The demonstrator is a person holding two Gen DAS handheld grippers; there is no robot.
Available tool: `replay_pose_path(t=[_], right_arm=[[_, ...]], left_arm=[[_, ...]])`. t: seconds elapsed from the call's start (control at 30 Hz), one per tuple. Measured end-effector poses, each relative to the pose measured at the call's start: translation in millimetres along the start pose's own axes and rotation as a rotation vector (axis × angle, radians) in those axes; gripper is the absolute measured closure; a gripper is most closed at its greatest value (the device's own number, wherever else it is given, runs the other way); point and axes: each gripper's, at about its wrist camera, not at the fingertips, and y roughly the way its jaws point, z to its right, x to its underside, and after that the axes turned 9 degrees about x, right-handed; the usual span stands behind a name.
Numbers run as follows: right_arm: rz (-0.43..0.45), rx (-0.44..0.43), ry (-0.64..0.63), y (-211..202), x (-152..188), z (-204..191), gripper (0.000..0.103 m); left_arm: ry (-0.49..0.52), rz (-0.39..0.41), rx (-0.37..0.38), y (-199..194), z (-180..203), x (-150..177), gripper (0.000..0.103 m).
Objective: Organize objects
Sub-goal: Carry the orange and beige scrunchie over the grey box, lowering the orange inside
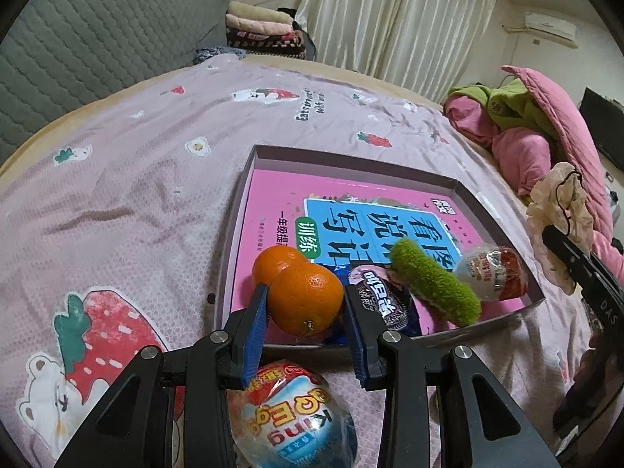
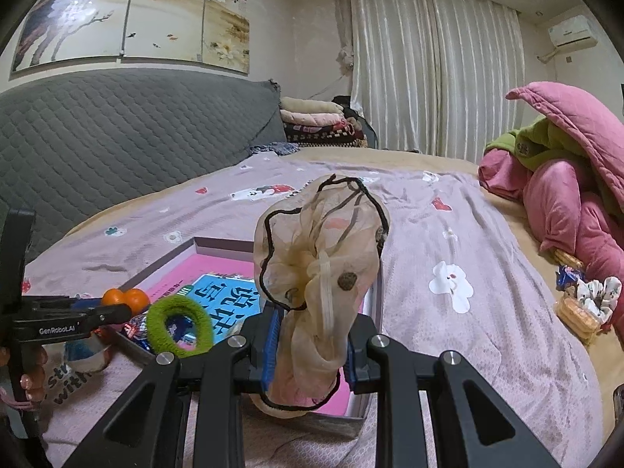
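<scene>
My left gripper (image 1: 306, 304) is shut on an orange tangerine (image 1: 306, 298), held over the near left corner of a shallow cardboard box (image 1: 460, 185). A second tangerine (image 1: 275, 261) lies in the box just behind it. The box also holds a pink book (image 1: 351, 210), a green fuzzy hair tie (image 1: 435, 286), a snack packet (image 1: 384, 300) and a wrapped toy egg (image 1: 491, 271). My right gripper (image 2: 312, 347) is shut on a beige sheer scrunchie (image 2: 319, 249) with black trim, above the box's near edge (image 2: 331, 421). Another wrapped toy egg (image 1: 292, 413) lies on the bed under the left gripper.
The box sits on a pink bedsheet (image 1: 136, 202) printed with strawberries. Pink and green bedding (image 2: 565, 195) is piled at the right, with biscuits and a white scrunchie (image 2: 585, 304) beside it. A grey quilted headboard (image 2: 117, 136) stands at the left, curtains behind.
</scene>
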Motion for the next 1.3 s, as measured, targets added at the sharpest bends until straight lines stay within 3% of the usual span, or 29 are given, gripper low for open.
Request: replay_pose_path(t=[0.3, 0.47, 1.3], right_arm=[[-0.033, -0.001, 0.021, 11.2, 2.4, 3.9, 0.076], [-0.032, 0.019, -0.029, 20.9, 0.0, -1.2, 0.076], [-0.17, 0.028, -0.061, 56.7, 12.9, -7.3, 0.076]], left_arm=[[0.009, 0.008, -0.008, 1.5, -0.5, 0.9, 0.065], [0.009, 0.005, -0.008, 4.1, -1.1, 0.1, 0.065], [-0.002, 0.028, -0.052, 12.2, -6.8, -5.9, 0.064]])
